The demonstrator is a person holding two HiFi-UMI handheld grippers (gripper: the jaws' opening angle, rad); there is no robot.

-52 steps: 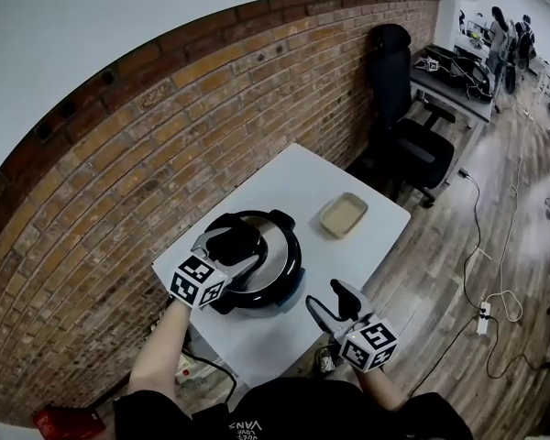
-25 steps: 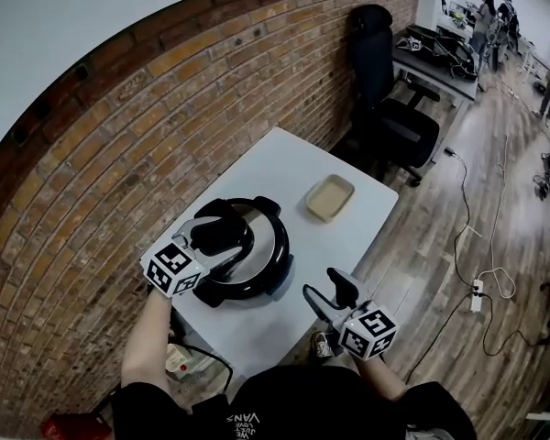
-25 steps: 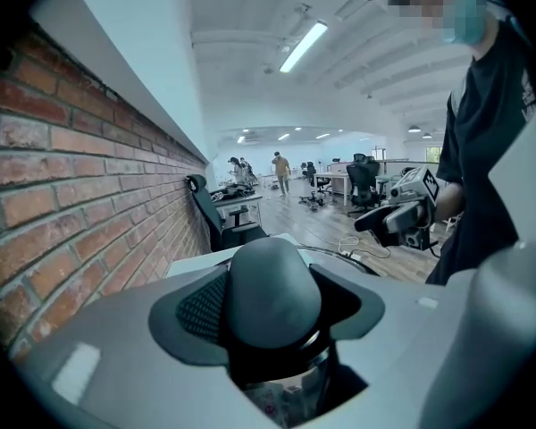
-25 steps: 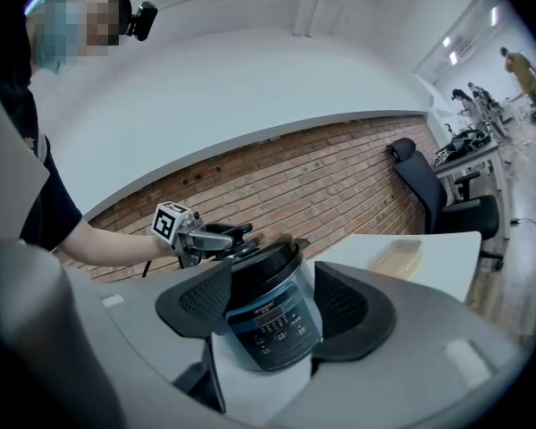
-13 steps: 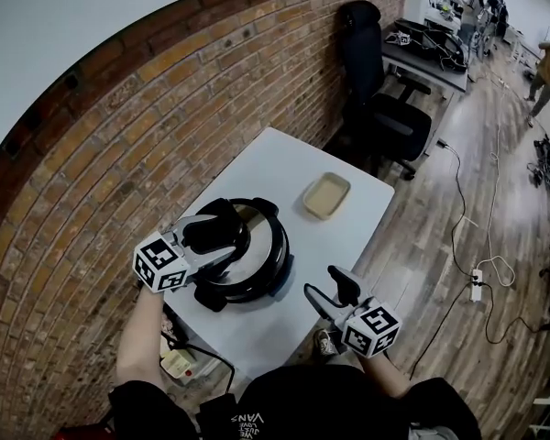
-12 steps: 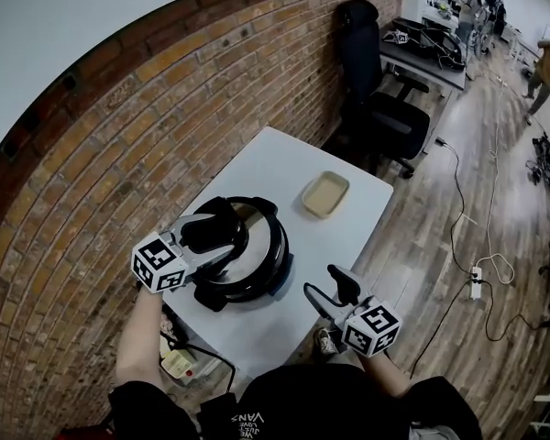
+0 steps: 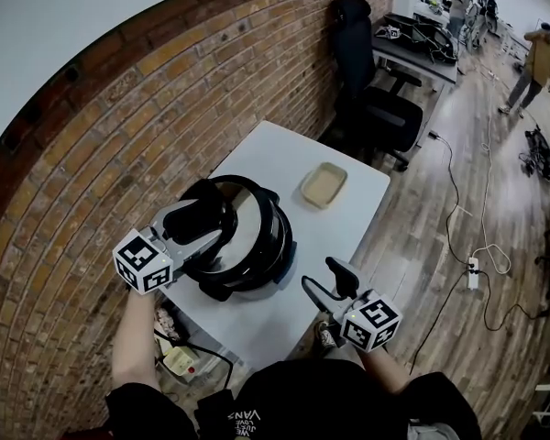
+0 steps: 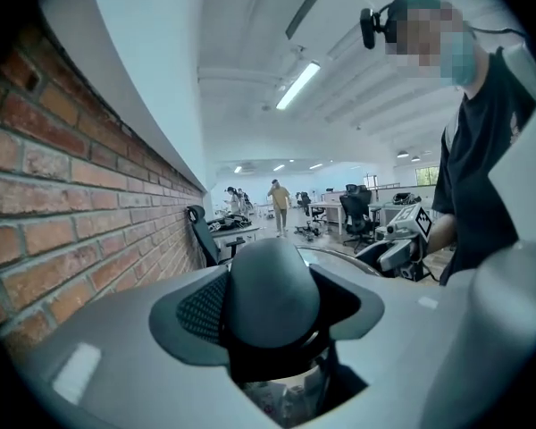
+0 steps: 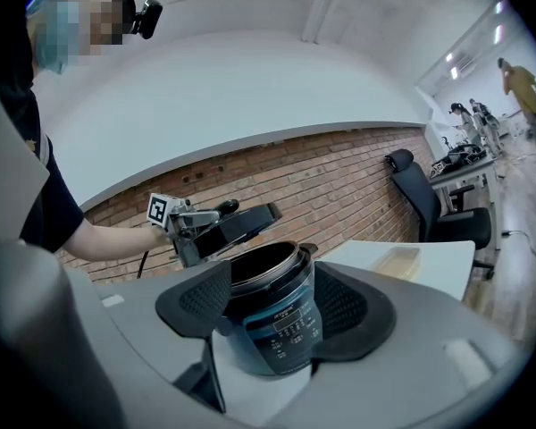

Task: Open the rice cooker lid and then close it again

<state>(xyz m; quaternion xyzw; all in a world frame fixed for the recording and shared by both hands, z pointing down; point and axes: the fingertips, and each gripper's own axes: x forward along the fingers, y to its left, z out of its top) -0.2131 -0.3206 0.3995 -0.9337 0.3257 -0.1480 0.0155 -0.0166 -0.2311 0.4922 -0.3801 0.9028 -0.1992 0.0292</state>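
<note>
— Where's the lid point(image 7: 245, 211)?
— It's off the cooker point(image 7: 277, 246), tilted above the open rim. The left gripper point(image 7: 202, 223) is clamped on its knob point(image 8: 270, 295).
— And the right gripper point(image 7: 327, 283)?
— Its jaws are apart and grip nothing. It hovers at 4 o'clock of the cooker, by the table point(image 7: 353, 200) edge.
— Anything else on the table?
— A tray point(image 7: 323, 185) at 1 o'clock of the cooker, well apart from it.
</note>
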